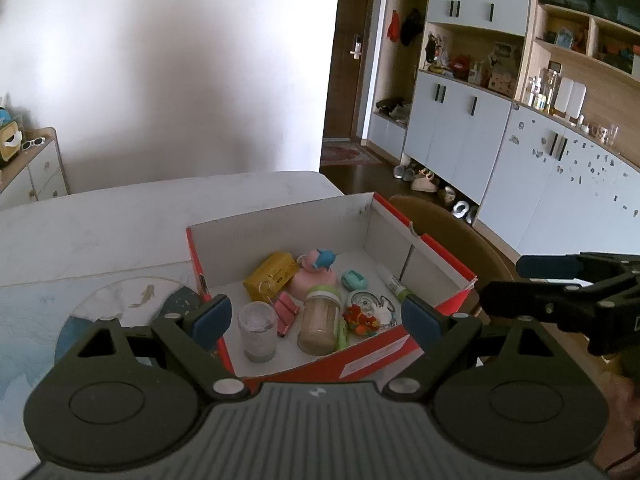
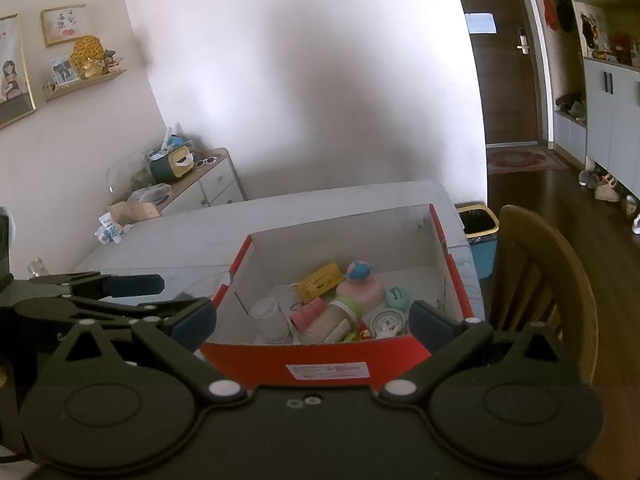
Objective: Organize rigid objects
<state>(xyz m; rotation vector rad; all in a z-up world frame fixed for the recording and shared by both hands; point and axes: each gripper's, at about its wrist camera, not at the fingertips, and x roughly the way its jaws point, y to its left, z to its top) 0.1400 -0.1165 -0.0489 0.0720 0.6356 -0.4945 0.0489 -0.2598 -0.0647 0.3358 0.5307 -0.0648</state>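
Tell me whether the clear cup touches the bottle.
Apart. In the left wrist view, a strip of white box floor and the pink clip show between the clear cup and the bottle.

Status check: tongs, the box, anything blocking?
Left tongs open, empty. Right tongs open, empty. Red box on table, packed with small items. Nothing in the way.

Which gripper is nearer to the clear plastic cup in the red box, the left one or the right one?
Left, by a judgement. The left gripper is open above the box's near-left corner, where the clear plastic cup stands. The right gripper is open over the near wall, further right.
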